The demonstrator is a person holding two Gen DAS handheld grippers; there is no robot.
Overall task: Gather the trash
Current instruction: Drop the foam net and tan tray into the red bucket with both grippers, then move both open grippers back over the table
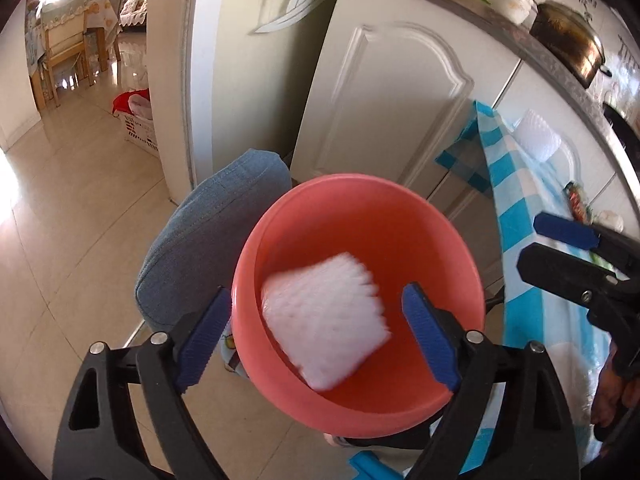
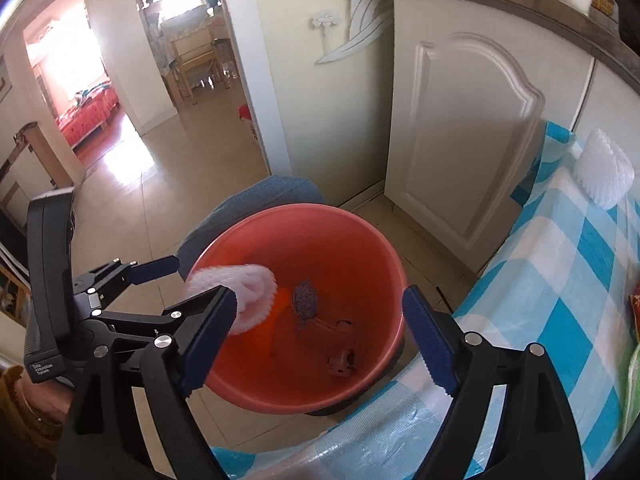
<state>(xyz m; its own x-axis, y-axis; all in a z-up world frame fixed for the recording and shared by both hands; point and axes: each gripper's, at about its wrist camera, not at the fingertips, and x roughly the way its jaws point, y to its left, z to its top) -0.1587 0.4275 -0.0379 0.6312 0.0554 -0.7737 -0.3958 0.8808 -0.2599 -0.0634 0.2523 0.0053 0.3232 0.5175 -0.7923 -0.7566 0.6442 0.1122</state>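
Now, white foam net [image 1: 324, 324] tilted, over bucket [image 1: 360, 200]

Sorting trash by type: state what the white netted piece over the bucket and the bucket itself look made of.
White netted piece: looks like soft foam mesh, matte, with dimpled cells and a frilled edge. Bucket: likely molded plastic, smooth coral wall with a slight sheen.

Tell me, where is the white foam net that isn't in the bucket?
The foam net lies on the blue checked tablecloth, right of the orange bucket, near the white cabinet door.

Both my wrist cameras look steeply down, close over the bucket [image 1: 360, 216] [image 2: 304, 236], sharing it and the cabinet door [image 1: 392, 100] [image 2: 464, 128].
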